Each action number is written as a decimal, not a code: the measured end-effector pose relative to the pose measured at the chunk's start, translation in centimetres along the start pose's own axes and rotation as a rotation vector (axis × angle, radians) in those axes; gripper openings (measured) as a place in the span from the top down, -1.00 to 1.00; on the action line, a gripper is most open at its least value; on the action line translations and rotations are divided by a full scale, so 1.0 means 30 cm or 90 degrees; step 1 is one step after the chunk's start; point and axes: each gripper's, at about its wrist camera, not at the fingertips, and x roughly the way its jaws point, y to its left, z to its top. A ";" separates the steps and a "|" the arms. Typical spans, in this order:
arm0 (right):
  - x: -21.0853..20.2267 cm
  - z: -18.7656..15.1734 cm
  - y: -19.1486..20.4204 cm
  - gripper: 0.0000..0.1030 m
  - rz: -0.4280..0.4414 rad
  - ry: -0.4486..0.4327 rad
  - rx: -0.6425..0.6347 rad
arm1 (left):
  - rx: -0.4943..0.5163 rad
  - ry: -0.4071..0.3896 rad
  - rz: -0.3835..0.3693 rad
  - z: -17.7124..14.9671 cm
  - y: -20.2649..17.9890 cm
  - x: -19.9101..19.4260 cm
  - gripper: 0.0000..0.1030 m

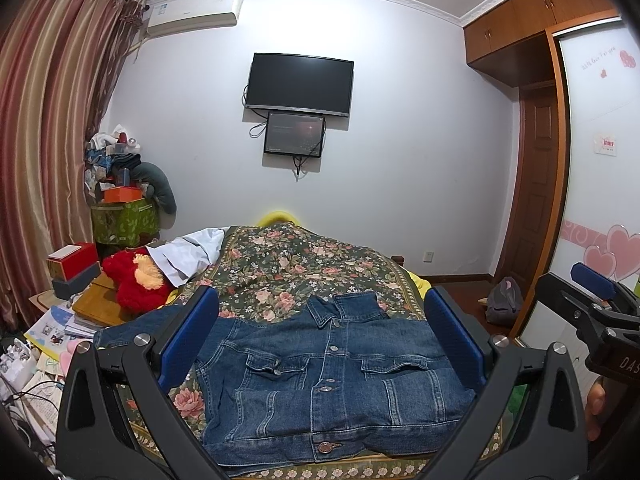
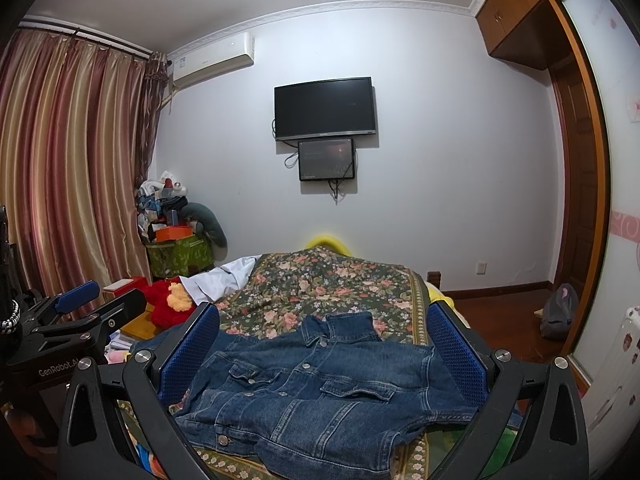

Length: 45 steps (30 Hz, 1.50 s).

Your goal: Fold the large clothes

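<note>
A blue denim jacket (image 1: 320, 376) lies front up and buttoned on the floral bedspread (image 1: 296, 268), collar toward the far wall. It also shows in the right wrist view (image 2: 320, 396). My left gripper (image 1: 320, 344) is open and empty, held above the near edge of the jacket, blue pads wide apart. My right gripper (image 2: 320, 356) is open and empty too, above the jacket's near right part. The right gripper shows at the right edge of the left wrist view (image 1: 596, 300); the left gripper shows at the left of the right wrist view (image 2: 80, 312).
A white garment (image 1: 188, 256) and a red plush toy (image 1: 136, 280) lie at the bed's left side. Boxes, books and cables crowd the left nightstand (image 1: 60, 320). A grey bag (image 1: 504, 300) sits on the floor by the wardrobe (image 1: 600, 200) at right.
</note>
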 end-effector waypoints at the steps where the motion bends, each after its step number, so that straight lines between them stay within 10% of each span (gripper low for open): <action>1: -0.003 -0.001 0.001 -1.00 0.000 0.000 0.001 | 0.000 -0.001 0.000 0.001 0.000 0.000 -1.00; 26: 0.185 0.036 -0.015 -1.00 0.007 0.035 -0.013 | -0.006 0.032 0.081 0.012 0.162 0.148 -1.00; 39: 0.737 -0.014 0.119 -1.00 0.071 0.217 -0.090 | -0.069 0.218 0.228 -0.185 0.611 0.537 -1.00; 45: 0.983 -0.080 0.237 -1.00 0.105 0.304 -0.182 | -0.199 0.345 0.238 -0.353 0.870 0.677 -1.00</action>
